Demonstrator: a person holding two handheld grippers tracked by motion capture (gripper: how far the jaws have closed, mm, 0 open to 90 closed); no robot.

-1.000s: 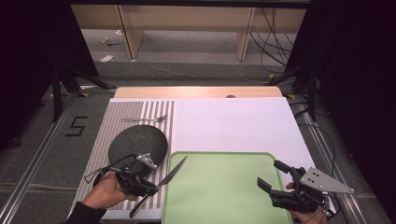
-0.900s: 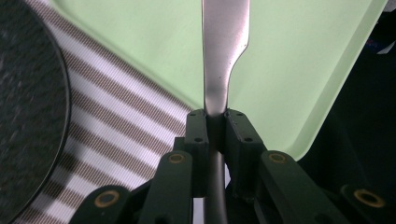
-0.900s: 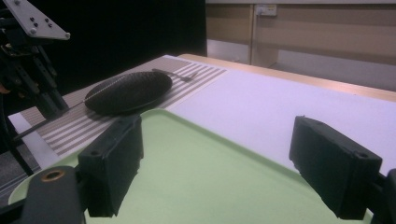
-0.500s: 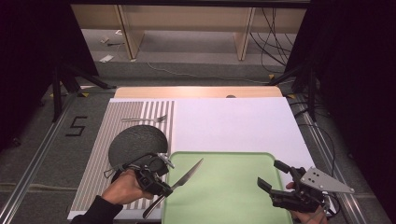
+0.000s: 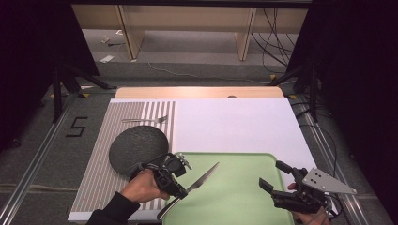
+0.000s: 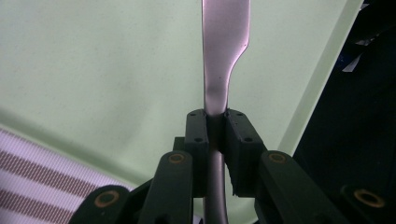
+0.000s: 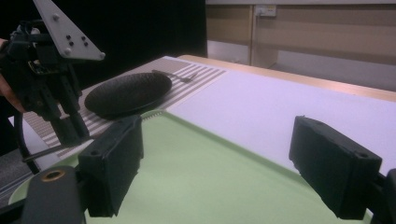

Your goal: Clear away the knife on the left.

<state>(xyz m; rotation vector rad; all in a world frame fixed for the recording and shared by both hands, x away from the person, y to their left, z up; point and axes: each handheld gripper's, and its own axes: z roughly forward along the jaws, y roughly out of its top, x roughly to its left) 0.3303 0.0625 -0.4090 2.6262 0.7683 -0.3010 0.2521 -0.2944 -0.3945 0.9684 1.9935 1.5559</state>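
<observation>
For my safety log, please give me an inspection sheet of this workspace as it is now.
Surface: table under a white sheet, a striped mat at its left.
Job's things: knife over the green tray.
Clutter: dark plate and fork on the mat.
Grippers: left gripper shut on the knife's handle; right gripper open, holding nothing.
Cables: several hang behind the table.
Surroundings: wooden furniture, floor mark "5".

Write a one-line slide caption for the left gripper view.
Left gripper shut on the neck of a table knife, blade pointing out over the green tray.
</observation>
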